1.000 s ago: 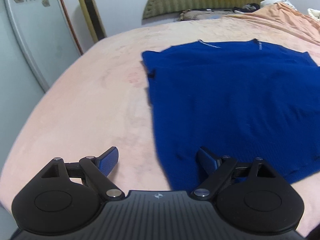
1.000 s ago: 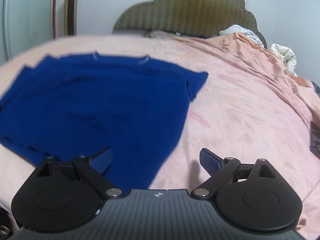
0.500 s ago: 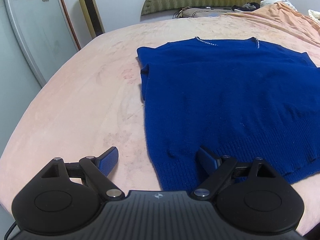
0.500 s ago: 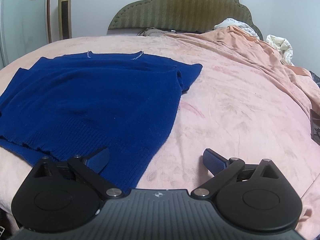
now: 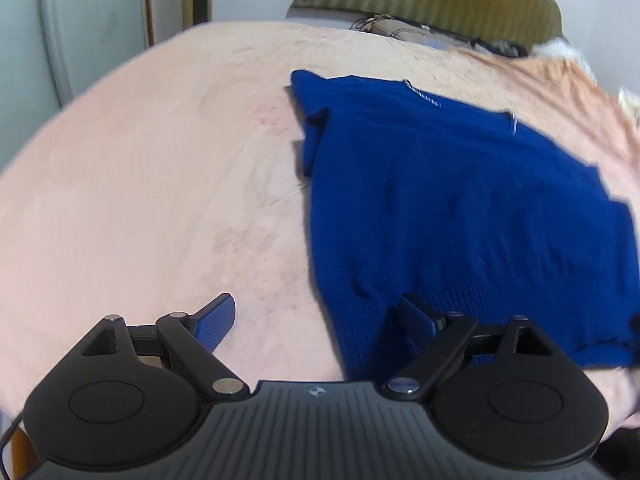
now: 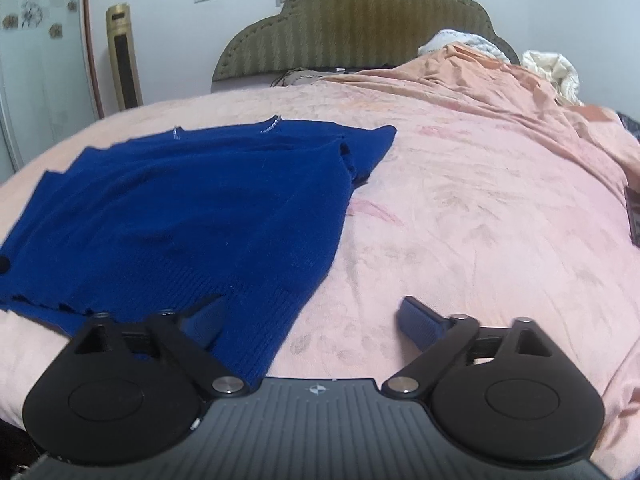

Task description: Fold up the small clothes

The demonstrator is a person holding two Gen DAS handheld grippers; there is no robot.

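Both grippers, left gripper (image 5: 316, 322) released and right gripper (image 6: 312, 320) closing on nothing, are straddling the blue sweater's (image 6: 192, 216) hem corners near the bed's (image 6: 480, 220) front edge; next, pinching the hem.

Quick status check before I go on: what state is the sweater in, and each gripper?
Blue sweater: spread on the pink bedcover, sleeves tucked in, hem nearest, not lifted.
Left gripper: open, straddling the hem corner, nothing pinched.
Right gripper: jaws closing over the other hem corner, pads not yet pressing.
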